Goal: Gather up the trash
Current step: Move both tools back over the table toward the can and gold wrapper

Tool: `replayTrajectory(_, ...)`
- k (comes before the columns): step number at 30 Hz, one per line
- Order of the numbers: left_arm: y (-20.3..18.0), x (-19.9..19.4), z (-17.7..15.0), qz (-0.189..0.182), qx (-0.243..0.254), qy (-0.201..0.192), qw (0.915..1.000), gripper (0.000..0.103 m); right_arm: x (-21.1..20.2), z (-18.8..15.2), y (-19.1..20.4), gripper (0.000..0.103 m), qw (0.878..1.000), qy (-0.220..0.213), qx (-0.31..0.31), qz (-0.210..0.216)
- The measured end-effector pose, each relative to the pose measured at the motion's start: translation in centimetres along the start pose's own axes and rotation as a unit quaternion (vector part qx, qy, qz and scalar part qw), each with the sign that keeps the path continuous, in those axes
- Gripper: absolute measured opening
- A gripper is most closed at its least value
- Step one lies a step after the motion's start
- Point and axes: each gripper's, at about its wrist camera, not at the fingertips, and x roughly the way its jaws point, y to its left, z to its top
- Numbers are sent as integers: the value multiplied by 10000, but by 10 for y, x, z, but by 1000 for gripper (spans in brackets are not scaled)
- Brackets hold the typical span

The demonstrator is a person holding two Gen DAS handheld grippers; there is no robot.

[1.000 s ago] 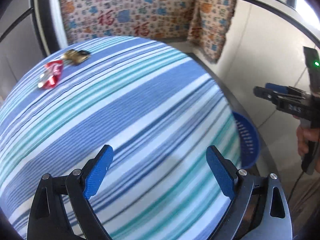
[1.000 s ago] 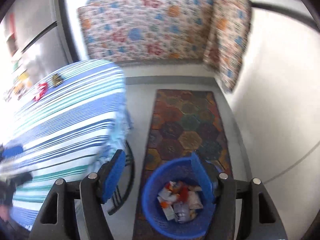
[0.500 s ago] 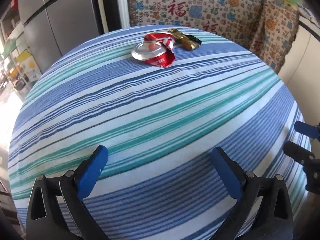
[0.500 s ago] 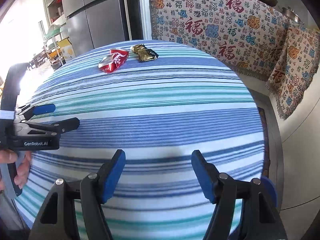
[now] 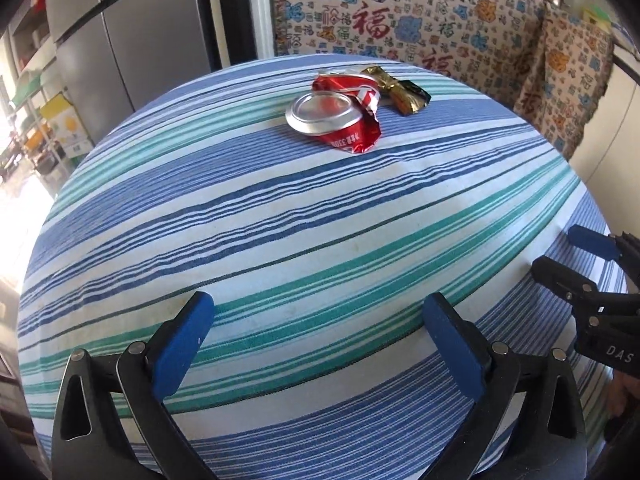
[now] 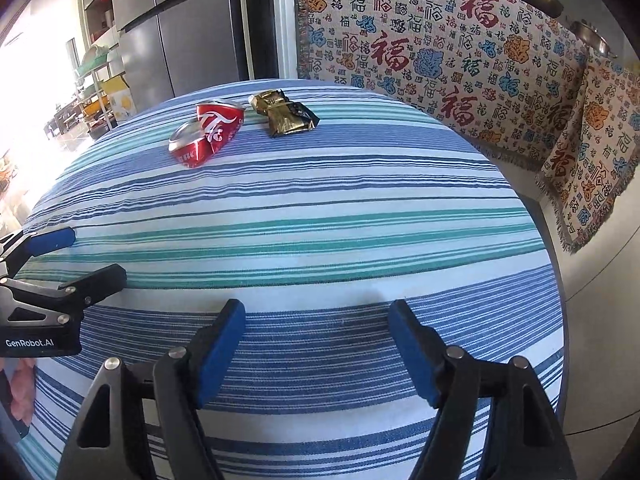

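Lying in the upper middle of both views on the blue, teal and white striped tablecloth (image 5: 280,216), the crushed red aluminium can (image 5: 338,114) touches the crumpled gold foil wrapper (image 5: 400,88). The left gripper (image 5: 316,328) gapes empty; the right gripper (image 6: 318,332), also empty, is opening.

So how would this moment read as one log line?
left gripper open, empty | right gripper opening, empty | crushed red can, gold wrapper on striped tablecloth
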Motion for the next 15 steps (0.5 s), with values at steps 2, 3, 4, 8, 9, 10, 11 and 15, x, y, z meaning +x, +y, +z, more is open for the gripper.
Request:
replayTrajectory(2,0,0,0,-2,-7,-1,10000,103,0,0,0,76,10000,2,-1,1)
replayTrajectory(3,-1,0,0,2,-8,1,10000,103,0,0,0,76,10000,3,5,7)
replayTrajectory(4,-1,0,0,1,-6,3,10000,103,0,0,-1,76,10000,3,8,13)
replayTrajectory(8,2,3,5,-118,176,29,9998,103,0,0,-1,76,10000,4,18,34)
replayTrajectory(9,5,5,7,-156,275,34,9995,103,0,-1,-1,76,10000,2,26,44)
replayTrajectory(10,8,7,11,-162,347,37,9993,103,0,0,-1,76,10000,3,32,52)
replayTrajectory(11,15,9,14,-172,376,46,9991,103,0,0,-1,76,10000,5,37,66)
replayTrajectory(15,41,12,20,-140,181,35,9997,103,8,8,5,78,9998,8,-46,201)
